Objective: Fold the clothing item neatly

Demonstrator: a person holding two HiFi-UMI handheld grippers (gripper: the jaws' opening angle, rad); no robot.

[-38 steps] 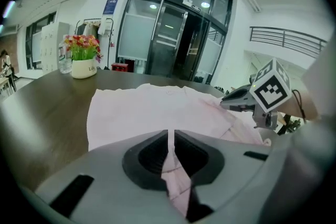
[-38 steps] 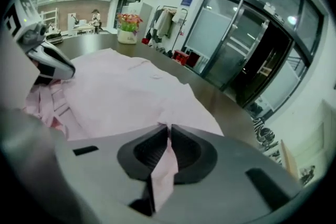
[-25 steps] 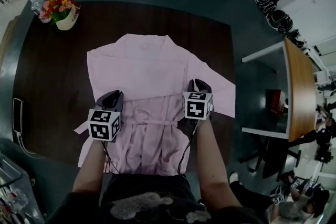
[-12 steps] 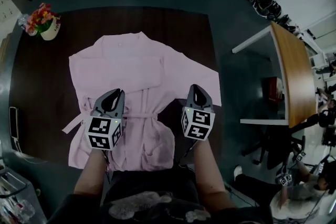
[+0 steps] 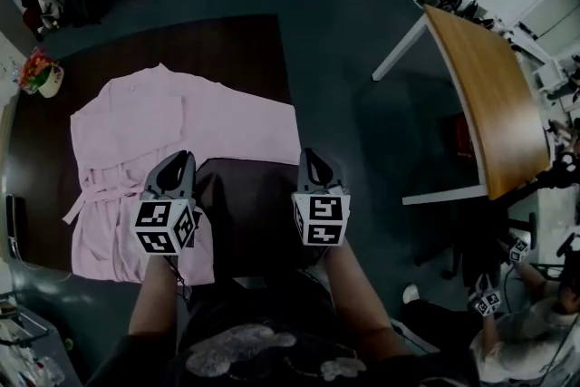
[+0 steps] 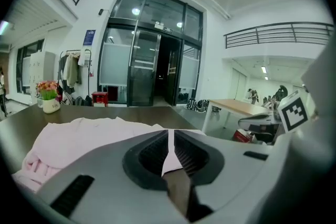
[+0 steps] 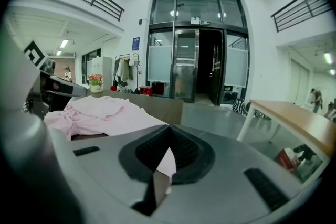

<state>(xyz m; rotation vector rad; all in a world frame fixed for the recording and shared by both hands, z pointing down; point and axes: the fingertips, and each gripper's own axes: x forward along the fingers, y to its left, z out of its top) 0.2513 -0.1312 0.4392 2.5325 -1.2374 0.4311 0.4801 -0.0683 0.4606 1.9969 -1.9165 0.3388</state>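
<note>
- Jaws of the left gripper (image 5: 178, 162) and right gripper (image 5: 311, 159) are clamped on the robe (image 5: 154, 118) edge.
- Robe is spread on the table (image 5: 236, 50), left side.
- Edge should be pulled taut and level, then aligned before release.

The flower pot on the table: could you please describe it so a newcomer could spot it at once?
On the dark wooden table, find the pink robe lying on it. Beyond its far left corner, near the table's edge, stands the flower pot, clear of the cloth. Unlike the robe, it stands upright: a small white pot of red blooms.
</note>
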